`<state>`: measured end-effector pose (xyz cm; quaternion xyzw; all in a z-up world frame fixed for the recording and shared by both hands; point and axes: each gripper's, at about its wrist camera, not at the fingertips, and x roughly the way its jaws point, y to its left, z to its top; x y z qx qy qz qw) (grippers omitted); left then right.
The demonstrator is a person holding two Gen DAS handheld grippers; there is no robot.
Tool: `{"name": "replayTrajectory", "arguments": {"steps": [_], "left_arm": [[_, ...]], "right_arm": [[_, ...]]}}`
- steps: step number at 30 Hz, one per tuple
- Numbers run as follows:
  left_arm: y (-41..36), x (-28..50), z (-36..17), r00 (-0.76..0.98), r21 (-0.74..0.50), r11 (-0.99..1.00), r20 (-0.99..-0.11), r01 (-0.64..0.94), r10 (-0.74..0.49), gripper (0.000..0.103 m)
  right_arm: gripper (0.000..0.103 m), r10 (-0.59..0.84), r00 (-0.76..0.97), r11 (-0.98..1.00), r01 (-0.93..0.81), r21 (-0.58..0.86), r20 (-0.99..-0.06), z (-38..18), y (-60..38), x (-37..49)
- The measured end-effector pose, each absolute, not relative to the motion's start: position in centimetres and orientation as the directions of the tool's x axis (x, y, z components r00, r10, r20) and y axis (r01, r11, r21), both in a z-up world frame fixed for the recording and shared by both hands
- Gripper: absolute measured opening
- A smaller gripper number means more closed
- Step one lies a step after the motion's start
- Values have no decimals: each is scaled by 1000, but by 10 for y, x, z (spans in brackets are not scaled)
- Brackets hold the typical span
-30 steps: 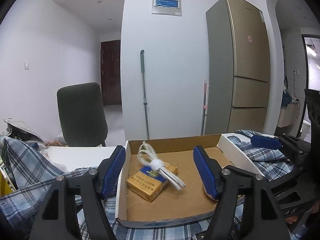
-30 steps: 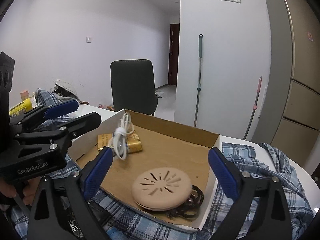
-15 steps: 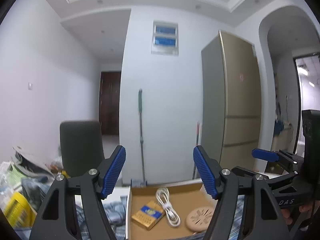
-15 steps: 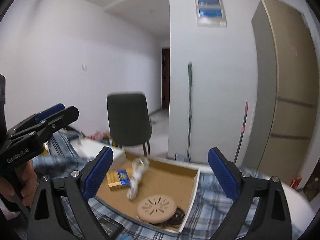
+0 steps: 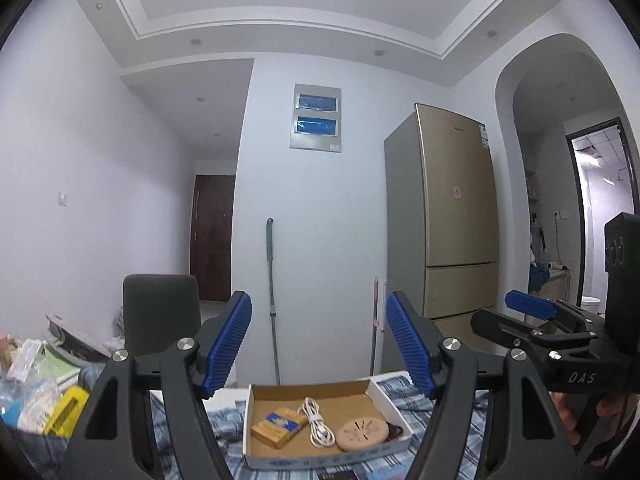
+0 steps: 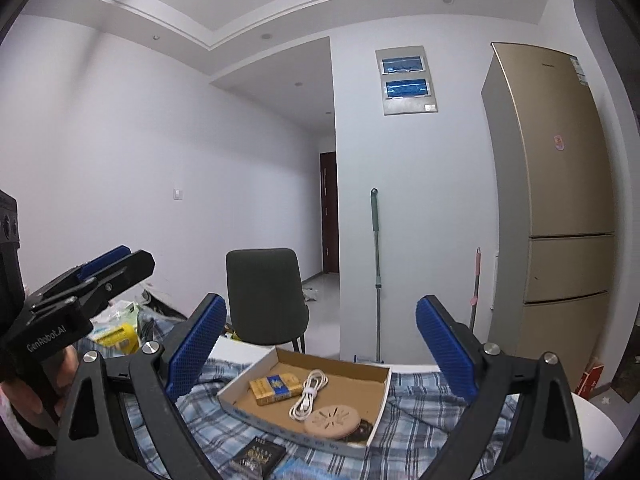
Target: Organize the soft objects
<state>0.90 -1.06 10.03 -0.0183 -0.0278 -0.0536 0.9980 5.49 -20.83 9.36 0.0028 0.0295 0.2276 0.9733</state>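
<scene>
1. Right wrist view: the blue-and-white plaid cloth, the soft thing this task concerns, lies spread over the white round table, under the shallow brown cardboard box.
2. The box holds a yellow-and-blue packet, a coiled white cable and a round tan slotted disc; a dark booklet lies on the cloth just in front of it.
3. A second ago both cameras sat close over the box; now the box is small and low in each view, so both tools have been lifted up and back.
4. The right gripper is spread wide and carries nothing; the left gripper likewise stands apart and empty.
5. My reading: the box's contents look settled, and the withdrawal frees the cloth for handling next.
6. Beyond stand a dark chair, a green-handled mop and a gold fridge.
</scene>
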Motion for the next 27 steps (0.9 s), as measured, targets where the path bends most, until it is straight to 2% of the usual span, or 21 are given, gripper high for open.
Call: {"name": "replayTrajectory", "arguments": {"steps": [9, 21, 22, 24, 26, 27], "left_arm": [[-13, -4, 58, 993, -62, 992, -38, 110, -113, 72], [-13, 19, 13, 987, -32, 996, -135, 88, -92, 72], [-13, 21, 12, 986, -34, 995, -141, 89, -93, 74], [-13, 24, 10, 984, -33, 995, -151, 92, -96, 94], [-12, 25, 8, 983, -32, 995, -155, 94, -98, 98], [-12, 24, 8, 984, -33, 995, -150, 95, -98, 103]], "right_arm": [[95, 426, 897, 904, -426, 22, -116, 51, -214, 51], [95, 417, 881, 902, -431, -17, -225, 6, -208, 66], [95, 416, 881, 902, -431, -21, -227, 6, -208, 66], [96, 417, 880, 901, -432, -22, -227, 6, -208, 65], [96, 418, 881, 901, -432, -20, -222, 6, -208, 64], [96, 418, 881, 901, -432, -18, -219, 6, -209, 63]]}}
